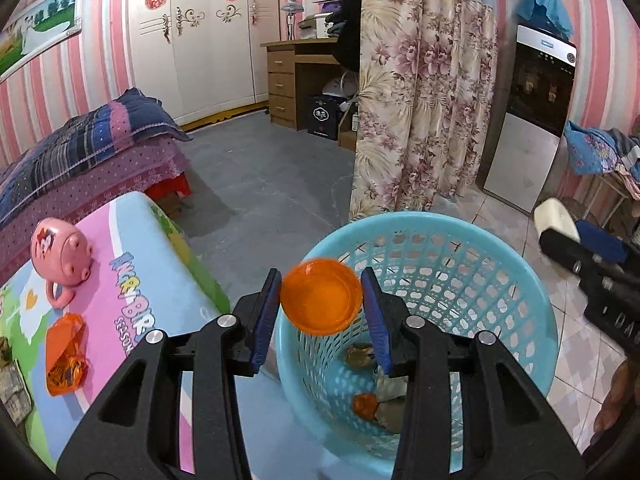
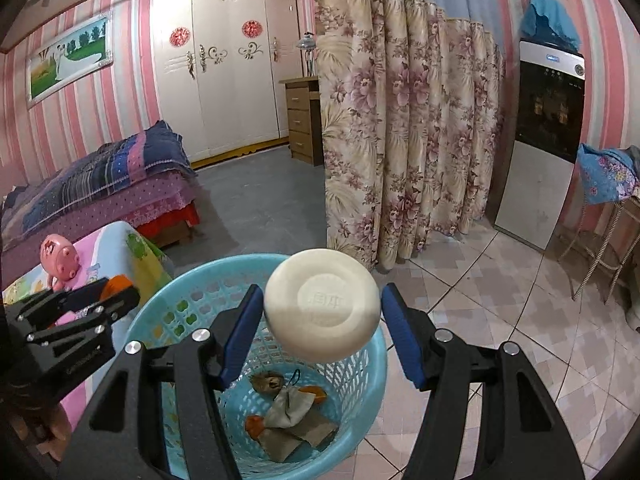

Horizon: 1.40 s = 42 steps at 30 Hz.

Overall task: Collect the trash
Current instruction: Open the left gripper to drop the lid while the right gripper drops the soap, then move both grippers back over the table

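Observation:
A light blue mesh basket point(image 1: 500, 264) point(image 2: 168, 316) stands on the floor with scraps of trash point(image 2: 292, 420) at its bottom. My left gripper point(image 1: 322, 298) holds an orange plastic lid point(image 1: 320, 300) between its fingers over the basket's left rim. My right gripper point(image 2: 322, 306) holds a white round soap bar point(image 2: 322, 304) above the basket; a small gap shows at its right finger. The right gripper also shows at the right edge of the left wrist view point(image 1: 588, 256). An orange wrapper point(image 1: 64, 360) lies on the small table.
A pink pig mug point(image 1: 60, 256) stands on the colourful cartoon-print table point(image 1: 152, 264) left of the basket. A bed point(image 1: 80, 152) lies behind it. A floral curtain point(image 1: 420, 92), a water dispenser point(image 1: 532, 120) and a wooden desk point(image 1: 296, 76) stand beyond. Tiled floor point(image 2: 500, 300) lies to the right.

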{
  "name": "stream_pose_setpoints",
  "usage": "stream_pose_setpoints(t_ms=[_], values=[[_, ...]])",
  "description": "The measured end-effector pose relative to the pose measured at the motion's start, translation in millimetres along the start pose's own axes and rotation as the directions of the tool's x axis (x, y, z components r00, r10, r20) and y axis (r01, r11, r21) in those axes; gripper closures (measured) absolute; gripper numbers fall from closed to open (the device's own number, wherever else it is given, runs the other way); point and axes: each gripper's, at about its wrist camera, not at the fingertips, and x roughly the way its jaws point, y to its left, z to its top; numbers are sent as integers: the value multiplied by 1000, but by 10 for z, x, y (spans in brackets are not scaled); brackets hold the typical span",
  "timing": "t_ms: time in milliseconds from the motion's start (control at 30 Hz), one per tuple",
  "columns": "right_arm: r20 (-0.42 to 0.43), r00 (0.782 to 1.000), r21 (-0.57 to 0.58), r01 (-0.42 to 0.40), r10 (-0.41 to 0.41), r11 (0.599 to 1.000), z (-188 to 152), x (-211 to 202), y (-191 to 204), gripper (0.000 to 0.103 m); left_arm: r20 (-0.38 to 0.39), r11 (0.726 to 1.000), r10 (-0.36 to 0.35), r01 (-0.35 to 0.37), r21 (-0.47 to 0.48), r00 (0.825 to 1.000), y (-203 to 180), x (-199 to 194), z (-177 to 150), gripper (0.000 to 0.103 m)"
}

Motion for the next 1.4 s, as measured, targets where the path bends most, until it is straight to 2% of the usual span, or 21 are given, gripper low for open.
stream_pose_setpoints(t_ms=[33,67,100,467,733,800,867,933,1000,1100,1233,1400], values=[[-3,1000,-3,0,0,1000,0,8,0,42,-1,1000,4,-4,2,1000,6,6,15,48],[-6,1000,-5,-3,2,1000,-4,12,9,42,0,1000,10,-10,0,1000,20,8,32,37],[-8,1000,-6,-6,6,1000,-5,13,13,42,7,1000,20,-20,-3,1000,43,-3,40,34],[-53,998,-38,-25,23,999,-38,126,168,42,44,992,124,-122,-39,991,467,-231,85,17],[-93,995,-51,-47,42,998,-81,234,296,42,53,980,185,-180,-81,981,744,-432,25,12],[-92,995,-51,-53,48,997,-80,233,333,37,55,978,196,-190,-90,979,800,-487,-1,11],[-84,995,-64,-49,43,997,-76,220,378,25,53,974,212,-206,-97,976,857,-540,-23,11],[-72,997,-88,-48,42,995,-67,191,442,20,51,971,222,-216,-102,974,905,-585,-51,11],[-57,997,-99,-49,44,994,-56,160,490,20,53,967,241,-234,-103,969,960,-669,-78,11],[-25,997,-97,-72,70,993,-20,92,568,11,62,958,270,-262,-118,961,1065,-826,-128,9],[0,992,-117,-125,126,985,22,-12,766,11,71,941,311,-296,-165,948,1279,-1075,-232,7],[21,977,-164,-204,210,965,51,-140,1153,11,66,903,397,-376,-209,916,1645,-1425,-388,7]])
